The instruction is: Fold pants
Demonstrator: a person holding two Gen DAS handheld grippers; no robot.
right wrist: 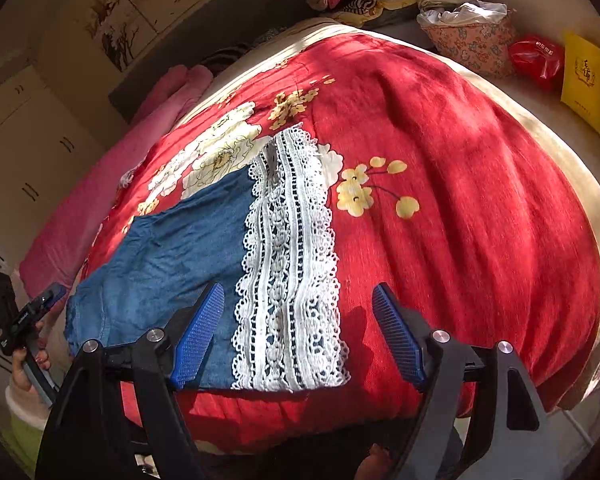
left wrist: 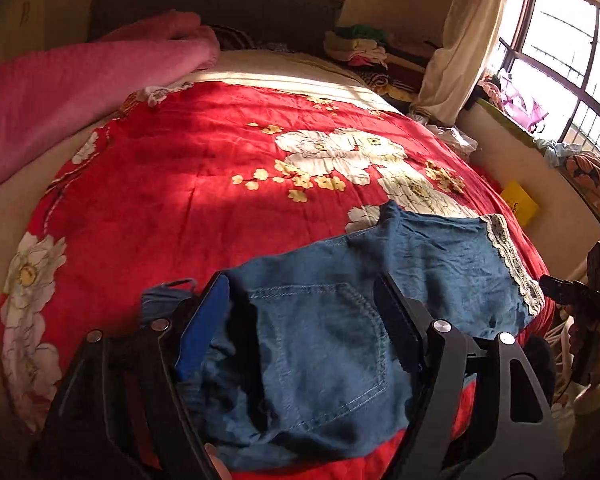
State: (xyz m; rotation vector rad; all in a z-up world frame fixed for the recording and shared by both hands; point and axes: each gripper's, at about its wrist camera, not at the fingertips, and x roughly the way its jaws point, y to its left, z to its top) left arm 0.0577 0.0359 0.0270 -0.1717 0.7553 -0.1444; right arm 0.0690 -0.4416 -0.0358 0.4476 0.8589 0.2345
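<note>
Blue denim pants (left wrist: pixel 332 344) with a white lace hem (left wrist: pixel 512 256) lie on the red flowered bedspread (left wrist: pixel 188 184) near the bed's front edge. My left gripper (left wrist: pixel 300 320) is open, its jaws spread over the back-pocket end of the pants. In the right wrist view the pants (right wrist: pixel 172 256) run off to the left and the lace hem (right wrist: pixel 288 280) lies between my right gripper's (right wrist: pixel 298 336) open jaws, just above the bed edge. The right gripper also shows at the right edge of the left wrist view (left wrist: pixel 580 300).
A pink blanket (left wrist: pixel 60 92) lies along the bed's left side. Piled clothes (left wrist: pixel 360 48) sit by the headboard. A yellow bag (right wrist: pixel 588 80), a red bag (right wrist: pixel 536 60) and a flowered basket (right wrist: pixel 472 40) stand on the floor by the window wall.
</note>
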